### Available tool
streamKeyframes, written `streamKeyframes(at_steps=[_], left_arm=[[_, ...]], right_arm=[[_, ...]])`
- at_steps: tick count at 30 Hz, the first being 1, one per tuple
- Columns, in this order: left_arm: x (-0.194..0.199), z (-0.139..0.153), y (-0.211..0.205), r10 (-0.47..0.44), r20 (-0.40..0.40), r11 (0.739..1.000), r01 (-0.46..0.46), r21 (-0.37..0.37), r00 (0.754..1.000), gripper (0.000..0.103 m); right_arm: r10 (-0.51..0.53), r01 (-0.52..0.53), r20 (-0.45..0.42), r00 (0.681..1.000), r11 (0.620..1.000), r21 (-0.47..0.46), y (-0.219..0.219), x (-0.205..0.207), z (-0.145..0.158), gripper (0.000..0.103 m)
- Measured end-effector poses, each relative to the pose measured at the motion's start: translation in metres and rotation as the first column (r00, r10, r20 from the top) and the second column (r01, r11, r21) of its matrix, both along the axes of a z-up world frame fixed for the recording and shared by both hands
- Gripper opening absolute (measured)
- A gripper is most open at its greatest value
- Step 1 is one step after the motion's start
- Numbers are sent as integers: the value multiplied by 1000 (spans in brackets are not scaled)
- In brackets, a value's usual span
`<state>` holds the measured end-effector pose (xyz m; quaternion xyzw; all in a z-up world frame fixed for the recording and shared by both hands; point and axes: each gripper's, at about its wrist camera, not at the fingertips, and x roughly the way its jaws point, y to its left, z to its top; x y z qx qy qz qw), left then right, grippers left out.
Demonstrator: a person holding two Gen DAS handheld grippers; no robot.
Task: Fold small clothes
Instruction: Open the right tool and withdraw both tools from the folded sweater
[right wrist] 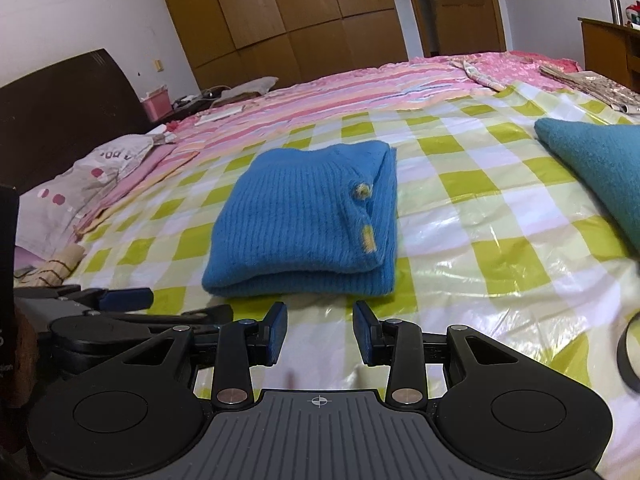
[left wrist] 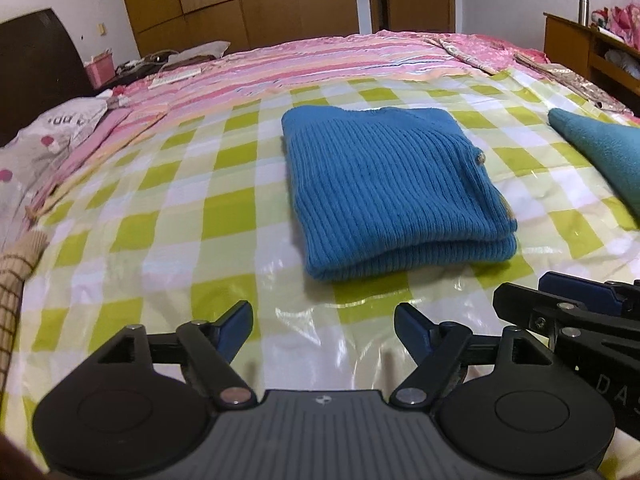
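Observation:
A folded blue ribbed knit sweater (left wrist: pixel 390 190) lies flat on a green-and-white checked plastic sheet (left wrist: pixel 180 208) on the bed; it also shows in the right wrist view (right wrist: pixel 308 220). My left gripper (left wrist: pixel 323 330) is open and empty, just short of the sweater's near edge. My right gripper (right wrist: pixel 320 330) is open and empty, also just in front of the sweater. The right gripper shows at the right of the left wrist view (left wrist: pixel 568 304). The left gripper shows at the left of the right wrist view (right wrist: pixel 120 300).
A teal garment (left wrist: pixel 600 152) lies at the right on the sheet, also in the right wrist view (right wrist: pixel 600 168). A beige checked cloth (left wrist: pixel 16 276) lies at the left edge. A pink striped bedspread (left wrist: pixel 320 60) and a pillow (left wrist: pixel 48 136) lie beyond. A dark headboard (left wrist: pixel 36 52) stands at the left.

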<state>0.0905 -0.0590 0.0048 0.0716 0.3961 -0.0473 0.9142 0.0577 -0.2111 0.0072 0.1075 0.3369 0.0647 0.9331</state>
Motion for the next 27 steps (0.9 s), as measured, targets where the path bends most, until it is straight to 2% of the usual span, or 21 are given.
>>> streamKeyframes(at_steps=[9, 27], left_arm=[[-13, -1, 11, 16, -5, 1000, -16, -22, 1000, 89], [-27, -4, 19, 36, -14, 999, -37, -17, 999, 93]], right_arm=[[-5, 5, -1, 1000, 1000, -8, 7, -12, -1, 36], [5, -5, -16, 1000, 1000, -19, 15, -23, -7, 37]])
